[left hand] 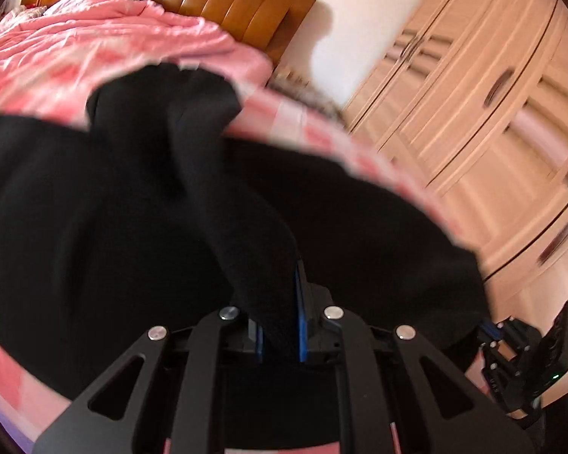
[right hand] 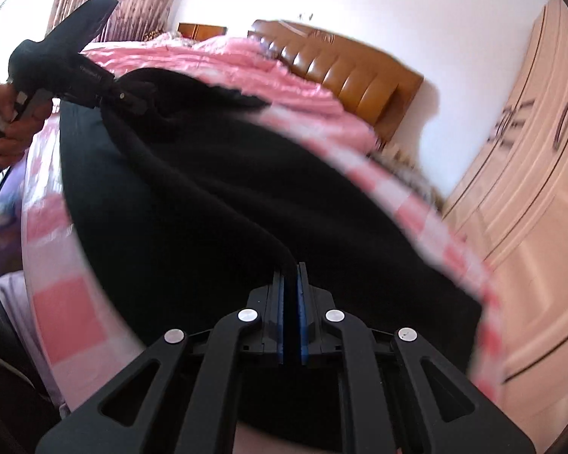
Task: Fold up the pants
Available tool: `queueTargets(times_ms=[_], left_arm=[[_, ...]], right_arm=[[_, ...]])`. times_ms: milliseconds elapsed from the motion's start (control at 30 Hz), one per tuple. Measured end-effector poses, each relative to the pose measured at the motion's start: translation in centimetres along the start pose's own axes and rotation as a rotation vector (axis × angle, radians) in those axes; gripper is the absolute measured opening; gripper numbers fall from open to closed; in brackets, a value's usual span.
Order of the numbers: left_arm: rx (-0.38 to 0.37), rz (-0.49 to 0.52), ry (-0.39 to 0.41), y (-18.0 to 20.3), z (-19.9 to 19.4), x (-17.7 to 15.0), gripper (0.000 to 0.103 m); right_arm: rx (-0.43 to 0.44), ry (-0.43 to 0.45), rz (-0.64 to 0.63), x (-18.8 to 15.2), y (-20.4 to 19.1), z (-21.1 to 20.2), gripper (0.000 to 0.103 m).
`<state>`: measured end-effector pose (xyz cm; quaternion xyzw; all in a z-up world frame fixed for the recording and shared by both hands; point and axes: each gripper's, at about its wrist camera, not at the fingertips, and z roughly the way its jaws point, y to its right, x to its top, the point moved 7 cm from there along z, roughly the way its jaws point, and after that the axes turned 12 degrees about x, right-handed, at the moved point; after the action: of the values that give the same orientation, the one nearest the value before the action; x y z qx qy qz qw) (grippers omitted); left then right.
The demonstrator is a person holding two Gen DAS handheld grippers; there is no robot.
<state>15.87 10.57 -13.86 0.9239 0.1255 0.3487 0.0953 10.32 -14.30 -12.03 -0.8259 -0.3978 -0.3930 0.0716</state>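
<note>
I count one pair of soft black fabric pants [right hand: 223, 196], spread across the pink-and-white checked bedsheet [right hand: 72, 302] near the foot edge of the bed, with part of the cloth lifted off the sheet between my two tools. There are two black two-finger grippers. My left gripper [left hand: 280, 325] has its blue-padded jaws pinching a thick bunched fold of the pants, which rises from the pads towards the headboard end. My right gripper [right hand: 292, 314] has its jaws pressed nearly together on a thin edge of the same pants. In the right wrist view a hand [right hand: 9, 121] grips the handle of the left gripper at the left edge of the bed.

Further up lies one rumpled pink quilt [left hand: 94, 38] against one brown padded headboard [left hand: 223, 0]. One pale wooden wardrobe [left hand: 492, 106] stands beside the bed. I see small print on the left gripper's body, too blurred to read.
</note>
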Motion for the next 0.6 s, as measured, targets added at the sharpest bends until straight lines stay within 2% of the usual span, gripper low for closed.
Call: queueTargets(times_ms=[100, 167, 200, 233, 267, 300, 333, 400, 433, 500, 567, 600], left_arm=[[0.031, 0.015, -0.018, -1.4, 0.0, -1.4, 0.012], [0.012, -0.013, -0.032, -1.7, -0.1, -1.3, 0.013], [0.008, -0.024, -0.036, -2.0, -0.5, -1.2, 0.013], [0.007, -0.028, -0.038, -2.0, -0.5, -1.1, 0.014], [0.009, -0.029, -0.042, -2.1, -0.5, -1.2, 0.018], [0.016, -0.028, -0.046, -2.1, -0.5, -1.3, 0.022], [0.025, -0.027, -0.053, -2.1, -0.3, -1.3, 0.029], [0.019, -0.043, -0.056, -2.2, -0.2, -1.2, 0.033], [0.015, -0.047, -0.057, -2.6, 0.0, -0.9, 0.035], [0.009, -0.048, -0.059, -2.4, -0.2, -0.8, 0.041], [-0.005, -0.051, -0.052, -2.0, -0.8, -0.9, 0.049], [-0.008, -0.049, -0.048, -1.9, -1.0, -0.9, 0.05]], right_arm=[[-0.026, 0.004, 0.004, 0.6, -0.5, -0.4, 0.011], [-0.013, -0.028, 0.027, 0.5, -0.7, -0.3, 0.012], [-0.001, -0.035, 0.039, 0.4, -1.1, -0.5, 0.018], [0.033, -0.052, 0.067, 0.2, -1.1, -0.7, 0.04], [0.05, -0.053, 0.093, 0.0, -1.2, -1.1, 0.056], [0.048, -0.032, 0.118, -0.1, -1.1, -2.3, 0.083], [0.055, 0.007, 0.154, -0.3, -1.0, -3.8, 0.088], [0.066, 0.038, 0.251, -1.0, -0.1, -5.7, 0.087], [0.044, 0.063, 0.34, -1.8, 1.5, -6.9, 0.087], [0.034, 0.128, 0.611, -4.6, 5.7, -9.2, 0.087], [0.061, 0.187, 0.844, -7.3, 8.8, -10.3, 0.077], [0.069, 0.206, 0.93, -8.7, 10.0, -10.7, 0.067]])
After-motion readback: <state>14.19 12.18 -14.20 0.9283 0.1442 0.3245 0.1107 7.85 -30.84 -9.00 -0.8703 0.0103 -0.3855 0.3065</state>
